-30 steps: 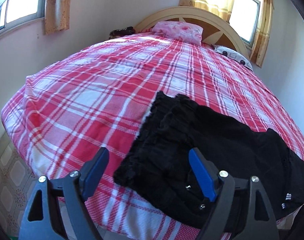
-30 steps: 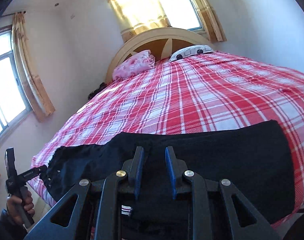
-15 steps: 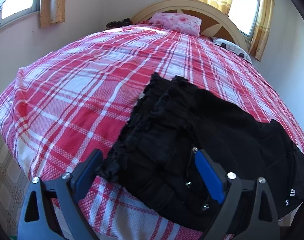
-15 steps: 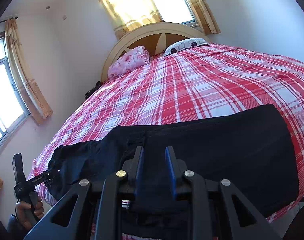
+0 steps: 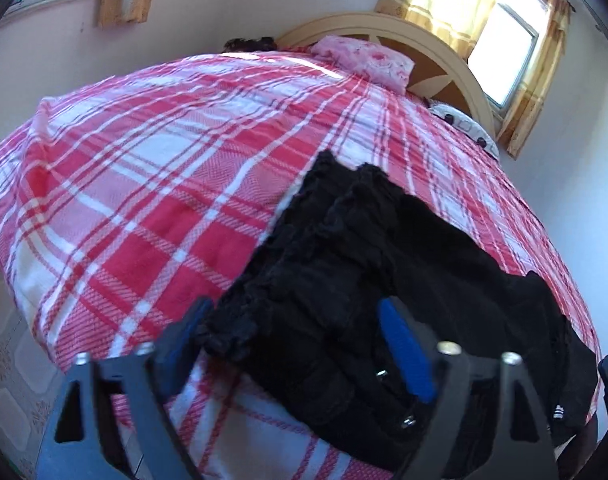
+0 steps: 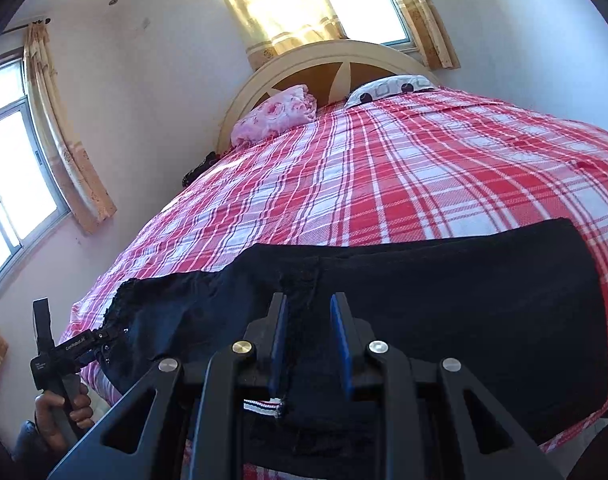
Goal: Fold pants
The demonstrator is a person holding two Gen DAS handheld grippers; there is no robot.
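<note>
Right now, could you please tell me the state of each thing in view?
Pants: lying flat on the bed, partly folded.
Left gripper: closing around the ruffled edge, not yet pressing.
Right gripper: shut on pants.
Bedspread: spread smooth.

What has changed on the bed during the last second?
The left gripper moved in over the ruffled end of the black pants and its jaws are closing around it. The right gripper stayed narrow on the pants' other end; the pants lie unmoved on the plaid bedspread.
</note>
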